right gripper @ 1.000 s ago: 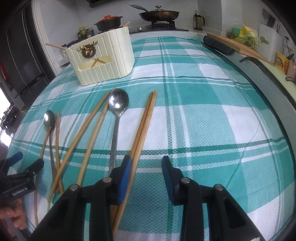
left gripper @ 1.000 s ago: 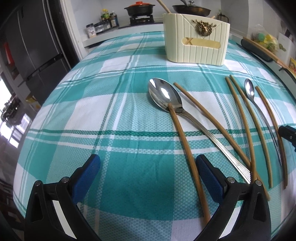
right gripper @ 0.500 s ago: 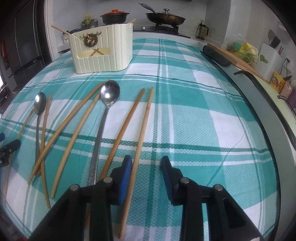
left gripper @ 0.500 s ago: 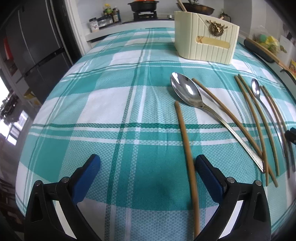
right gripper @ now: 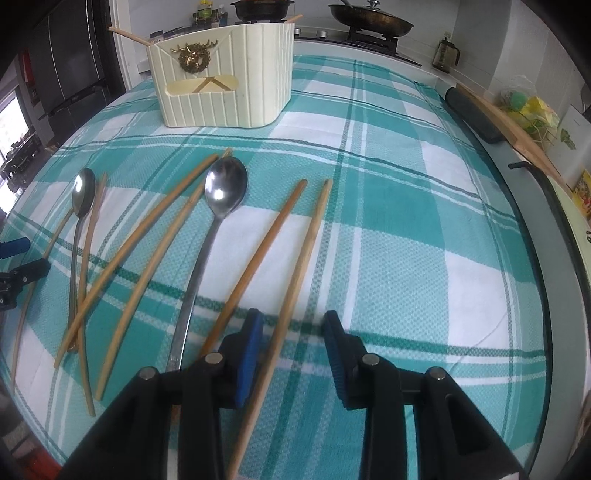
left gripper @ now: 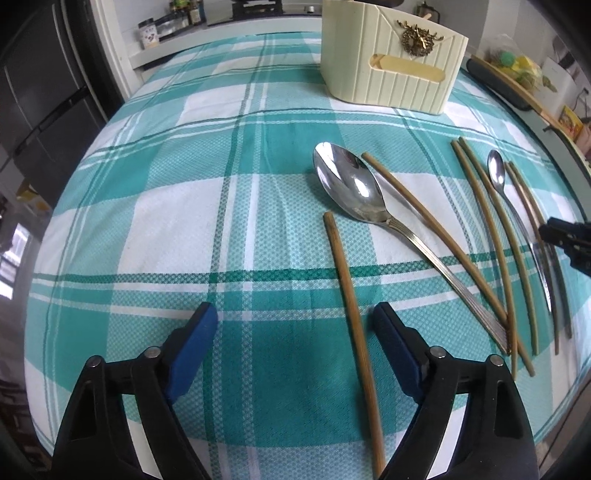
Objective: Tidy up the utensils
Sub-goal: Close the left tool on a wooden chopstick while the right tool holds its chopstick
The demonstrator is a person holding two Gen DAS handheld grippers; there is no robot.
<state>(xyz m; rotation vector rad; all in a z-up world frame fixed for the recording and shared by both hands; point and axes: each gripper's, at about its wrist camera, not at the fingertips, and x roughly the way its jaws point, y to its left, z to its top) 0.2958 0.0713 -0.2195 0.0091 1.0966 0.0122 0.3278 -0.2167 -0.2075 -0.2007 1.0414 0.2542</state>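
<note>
Left claw (left gripper: 293, 332) advanced | chopstick (left gripper: 352, 314) between jaws (open) | tablecloth (left gripper: 177, 206) leftward

A teal-and-white plaid tablecloth (right gripper: 406, 258) covers the table. Behind it on the stove sit a lidded frying pan (right gripper: 369, 18) and a dark pot (right gripper: 262, 7), with spice jars (left gripper: 170, 18) on the counter. A wooden board (right gripper: 517, 136) lies along the right edge, a black fridge (left gripper: 40, 92) on the left.
</note>
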